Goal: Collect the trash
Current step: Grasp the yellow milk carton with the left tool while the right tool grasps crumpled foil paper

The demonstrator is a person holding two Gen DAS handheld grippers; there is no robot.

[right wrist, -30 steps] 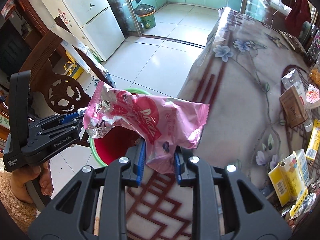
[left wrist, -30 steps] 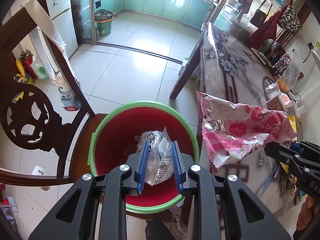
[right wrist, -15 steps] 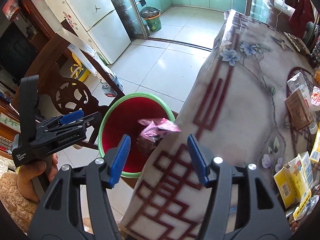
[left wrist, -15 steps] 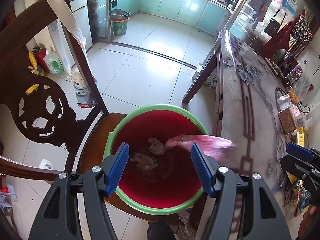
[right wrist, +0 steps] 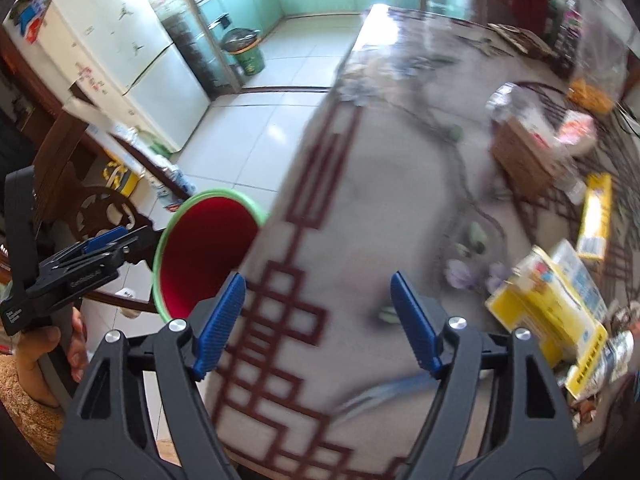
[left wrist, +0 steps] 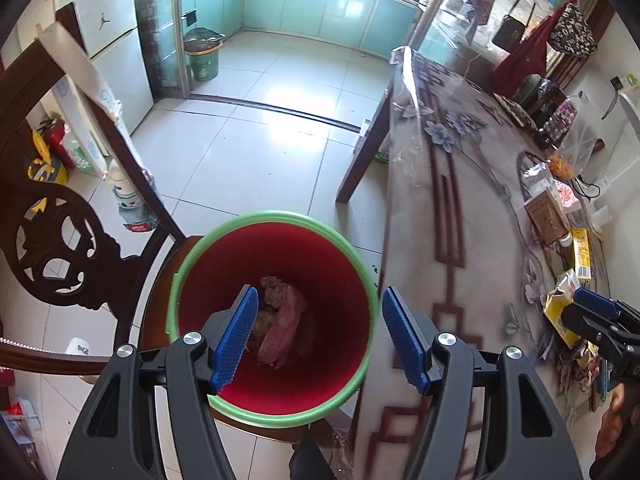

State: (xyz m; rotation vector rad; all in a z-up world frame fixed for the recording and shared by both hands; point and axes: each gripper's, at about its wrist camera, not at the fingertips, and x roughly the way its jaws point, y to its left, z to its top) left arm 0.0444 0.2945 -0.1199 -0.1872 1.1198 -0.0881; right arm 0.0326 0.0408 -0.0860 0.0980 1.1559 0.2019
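A red bucket with a green rim (left wrist: 224, 240) stands on a wooden chair seat beside the table; it also shows in the right wrist view (right wrist: 200, 248). A pink wrapper (left wrist: 286, 326) and a clear snack bag (left wrist: 262, 322) lie inside it. My left gripper (left wrist: 316, 336) is open and empty above the bucket. My right gripper (right wrist: 316, 320) is open and empty over the table (right wrist: 400, 200). A yellow box (right wrist: 544, 304) and other wrappers lie on the table to the right.
A carved dark wooden chair back (left wrist: 52, 248) stands left of the bucket. More packets and a brown box (left wrist: 546, 212) sit at the table's far right. A fridge (right wrist: 132, 56) and a green bin (left wrist: 204, 56) stand further back on the tiled floor.
Both grippers opened. The clear bag dropped from the left gripper and the pink wrapper from the right into the bucket. The right gripper has swung right over the table.
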